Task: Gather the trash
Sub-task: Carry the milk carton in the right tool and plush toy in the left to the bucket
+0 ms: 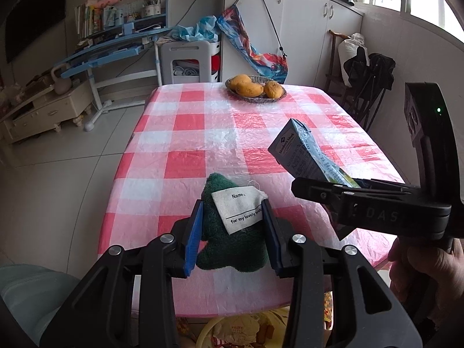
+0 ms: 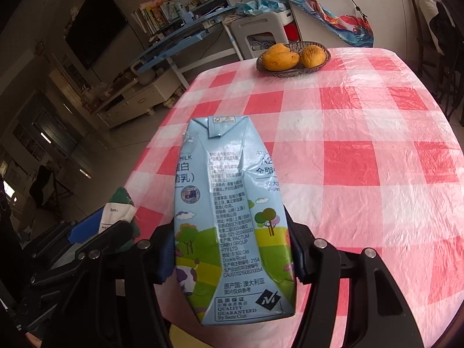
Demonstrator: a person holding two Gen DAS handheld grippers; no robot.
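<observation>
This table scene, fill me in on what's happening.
A person is clearing up with a handheld gripper in each hand. The left gripper is shut on a green plush toy with a "Name:" tag; the right gripper is shut on a dented blue milk carton. Both are held above the near edge of the checkered table. A basket of mangoes sits at the far end.
</observation>
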